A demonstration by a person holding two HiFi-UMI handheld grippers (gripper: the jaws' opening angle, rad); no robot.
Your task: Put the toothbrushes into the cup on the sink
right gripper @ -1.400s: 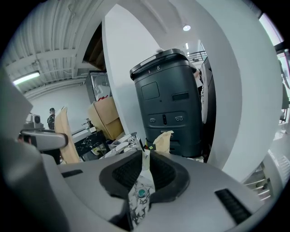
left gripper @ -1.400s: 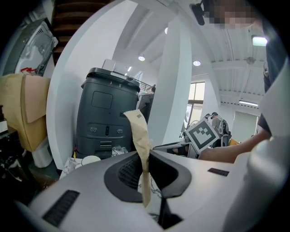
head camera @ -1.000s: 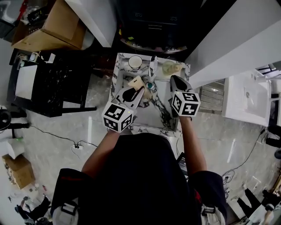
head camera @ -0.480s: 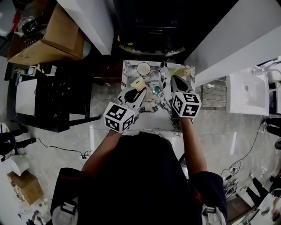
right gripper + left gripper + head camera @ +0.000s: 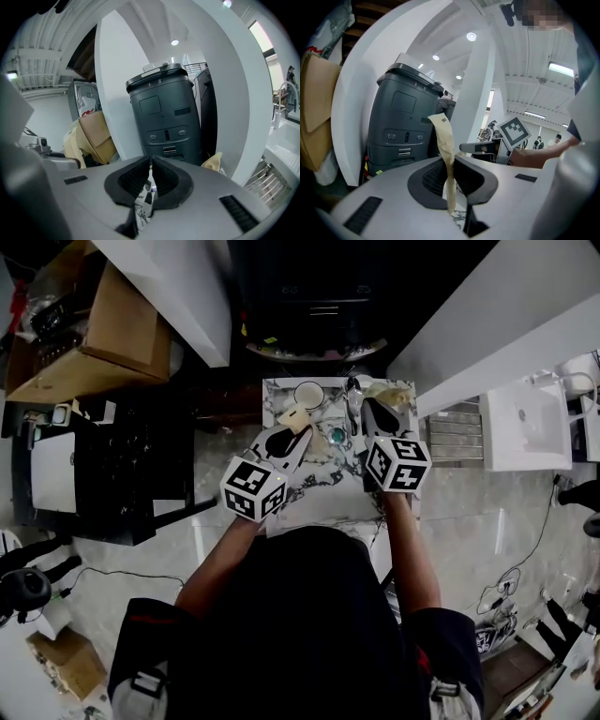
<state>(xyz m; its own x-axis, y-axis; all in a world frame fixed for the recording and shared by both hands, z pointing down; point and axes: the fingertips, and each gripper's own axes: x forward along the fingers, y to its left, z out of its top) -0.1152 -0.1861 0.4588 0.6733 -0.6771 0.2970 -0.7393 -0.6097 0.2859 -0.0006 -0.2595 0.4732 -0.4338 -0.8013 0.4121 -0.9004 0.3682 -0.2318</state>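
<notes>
Seemingly the cup [image 5: 308, 394] held nothing yet. The left tool [image 5: 451, 164] clenched a tan paper sleeve [image 5: 443, 136], likely a wrapped toothbrush, at the cup's 7 o'clock; the right tool [image 5: 150, 176] was pinched shut.

Glossy marble-patterned sink top [image 5: 323, 495]; matt tan paper wrapper [image 5: 445, 140].

Cardboard box [image 5: 89, 338] top left, black cart [image 5: 122, 474] below; white basin [image 5: 525, 423] far right; dark grey machine [image 5: 164, 117] beside white pillar [image 5: 115, 84]

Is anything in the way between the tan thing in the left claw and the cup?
No, nothing visible. The tan thing sits just before the open cup; the faucet stands off beside it.
</notes>
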